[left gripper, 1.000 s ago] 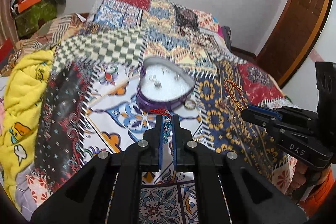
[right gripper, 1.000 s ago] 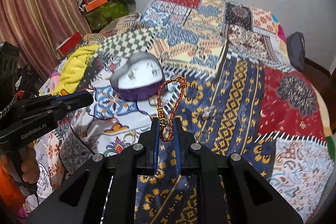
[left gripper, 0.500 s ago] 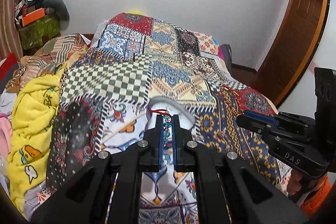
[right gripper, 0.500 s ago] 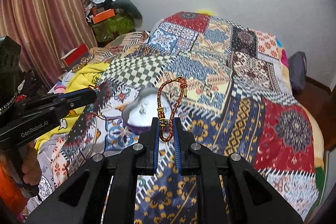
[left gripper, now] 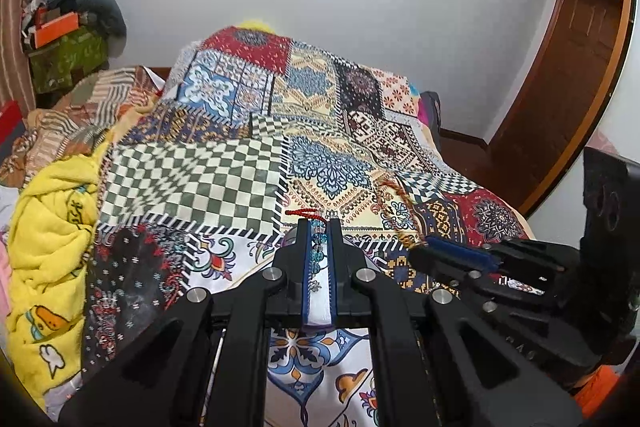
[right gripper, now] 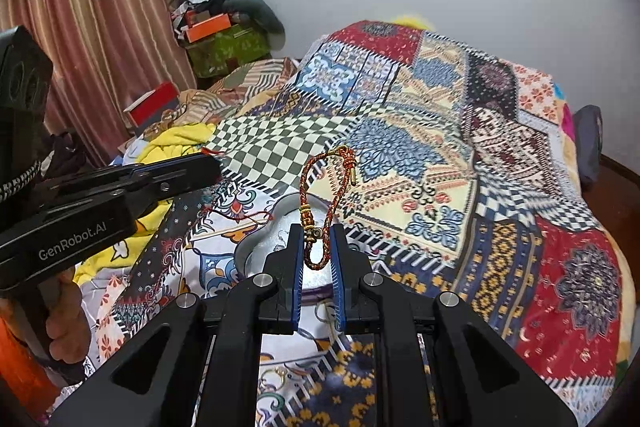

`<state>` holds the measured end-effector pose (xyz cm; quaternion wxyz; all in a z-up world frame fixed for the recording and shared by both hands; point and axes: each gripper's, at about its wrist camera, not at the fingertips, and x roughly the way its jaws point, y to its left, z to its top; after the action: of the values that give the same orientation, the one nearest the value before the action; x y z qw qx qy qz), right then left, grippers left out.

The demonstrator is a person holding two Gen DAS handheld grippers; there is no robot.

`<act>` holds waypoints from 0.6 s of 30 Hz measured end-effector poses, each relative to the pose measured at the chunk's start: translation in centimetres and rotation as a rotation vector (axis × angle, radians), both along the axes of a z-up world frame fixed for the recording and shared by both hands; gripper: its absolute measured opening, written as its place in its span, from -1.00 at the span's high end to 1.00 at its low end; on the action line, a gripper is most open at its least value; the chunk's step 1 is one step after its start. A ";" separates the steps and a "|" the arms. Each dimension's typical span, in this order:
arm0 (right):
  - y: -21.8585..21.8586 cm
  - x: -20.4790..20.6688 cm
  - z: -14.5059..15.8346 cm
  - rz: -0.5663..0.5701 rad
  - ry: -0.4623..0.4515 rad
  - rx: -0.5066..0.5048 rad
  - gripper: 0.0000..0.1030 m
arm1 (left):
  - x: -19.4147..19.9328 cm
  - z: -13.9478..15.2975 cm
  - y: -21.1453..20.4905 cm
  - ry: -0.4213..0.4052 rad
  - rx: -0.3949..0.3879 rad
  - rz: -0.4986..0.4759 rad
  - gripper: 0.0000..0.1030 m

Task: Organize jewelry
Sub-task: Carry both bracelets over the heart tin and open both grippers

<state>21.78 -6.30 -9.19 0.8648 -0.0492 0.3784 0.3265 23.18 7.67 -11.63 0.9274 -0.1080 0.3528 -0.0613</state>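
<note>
Our right tongs point(right gripper: 316, 259) pinch the braided bracelet point(right gripper: 324, 187), our left tongs point(left gripper: 319, 247) pinch a beaded bracelet point(left gripper: 317, 247), heart box point(right gripper: 272, 247) just below

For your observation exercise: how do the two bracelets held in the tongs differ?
1. The right tongs' bracelet is a red-and-gold braided cord; the left tongs' bracelet has turquoise beads on red cord.
2. The braided one loops up above the fingertips; the beaded one stays mostly between them.
Both are gripped above the bed.
</note>
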 end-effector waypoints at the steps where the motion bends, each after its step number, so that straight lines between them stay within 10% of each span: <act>1: 0.2 0.2 -0.3 0.005 0.007 -0.002 0.78 | 0.4 -0.3 0.1 0.010 -0.006 -0.004 0.90; 18: 2.9 2.3 -4.0 0.107 0.091 -0.087 0.78 | 2.6 -4.0 -0.6 0.128 0.013 -0.067 0.90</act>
<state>24.04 -3.41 -13.21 0.8250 -0.0919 0.4280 0.3573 25.83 7.08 -15.63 0.9011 -0.0940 0.4150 -0.0833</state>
